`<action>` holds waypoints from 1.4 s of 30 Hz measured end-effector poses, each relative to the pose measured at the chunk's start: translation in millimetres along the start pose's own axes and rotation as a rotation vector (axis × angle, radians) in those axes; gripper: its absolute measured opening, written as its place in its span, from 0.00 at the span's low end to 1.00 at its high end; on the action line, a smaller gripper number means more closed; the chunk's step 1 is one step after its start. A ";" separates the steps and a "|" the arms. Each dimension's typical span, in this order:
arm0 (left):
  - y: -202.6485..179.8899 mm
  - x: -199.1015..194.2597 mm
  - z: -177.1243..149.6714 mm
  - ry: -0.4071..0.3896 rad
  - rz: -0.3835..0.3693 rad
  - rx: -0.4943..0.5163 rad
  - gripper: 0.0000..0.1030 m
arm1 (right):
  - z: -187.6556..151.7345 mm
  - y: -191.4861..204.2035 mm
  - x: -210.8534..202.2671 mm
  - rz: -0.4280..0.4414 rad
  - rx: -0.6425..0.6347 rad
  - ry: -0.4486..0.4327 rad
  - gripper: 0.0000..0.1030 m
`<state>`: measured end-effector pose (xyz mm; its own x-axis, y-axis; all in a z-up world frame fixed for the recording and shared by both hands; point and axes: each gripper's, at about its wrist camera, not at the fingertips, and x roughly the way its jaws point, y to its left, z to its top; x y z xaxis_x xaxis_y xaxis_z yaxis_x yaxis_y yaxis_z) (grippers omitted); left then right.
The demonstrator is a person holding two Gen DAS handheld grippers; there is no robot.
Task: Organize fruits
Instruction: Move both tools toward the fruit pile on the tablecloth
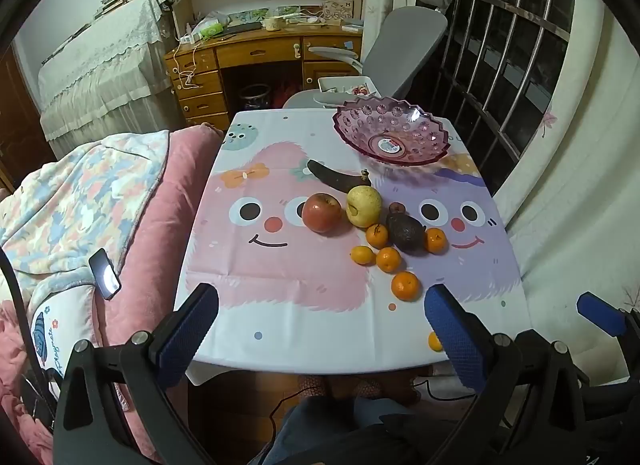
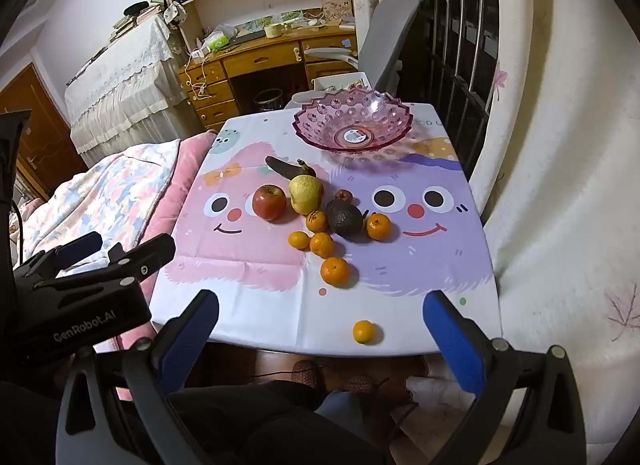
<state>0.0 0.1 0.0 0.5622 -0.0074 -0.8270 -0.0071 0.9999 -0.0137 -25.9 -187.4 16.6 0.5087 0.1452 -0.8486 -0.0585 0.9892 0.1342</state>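
Bedroom clutter, a desk (image 1: 260, 53) and a grey chair (image 1: 404, 49) lie behind the surface (image 2: 280, 317), whose cloth shows cartoon faces. Its far end carries an empty pink bowl (image 2: 352, 121). Nearer than the bowl lie a dark banana (image 2: 282, 167), apple (image 2: 269, 202), pear (image 2: 305, 194), avocado (image 2: 344, 218) and several oranges (image 2: 335, 271). Left gripper (image 1: 320, 329) and right gripper (image 2: 320, 329) hover at the near edge, jaws wide, holding nothing.

In the left wrist view, a small orange citrus fruit (image 1: 435, 342) near the table's front edge is half hidden behind a blue-padded gripper finger (image 1: 456, 335). The dark overripe banana (image 2: 285, 167) is partly covered by the yellow-green pear (image 2: 305, 194). A small dark reddish fruit (image 2: 343, 196) behind the dark green avocado (image 2: 344, 218) is too small to identify. The round label (image 2: 354, 136) in the pink scalloped plastic bowl (image 2: 308, 121) is illegible.
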 end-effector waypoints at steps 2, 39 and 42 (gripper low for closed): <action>0.1 0.1 0.0 0.002 -0.006 -0.003 0.99 | 0.3 0.4 1.2 0.007 0.004 0.003 1.00; 31.8 93.6 26.2 0.150 -0.143 0.067 0.99 | -21.9 0.9 67.2 -0.144 0.007 -0.171 0.99; 27.5 115.4 25.8 0.180 -0.146 0.100 0.99 | -34.1 -1.3 82.0 -0.199 -0.006 -0.188 0.99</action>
<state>86.0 27.1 -81.4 0.3949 -0.1453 -0.9072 0.1503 0.9843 -0.0922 -13.5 -176.1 -70.6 0.6610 -0.0571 -0.7482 0.0534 0.9982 -0.0290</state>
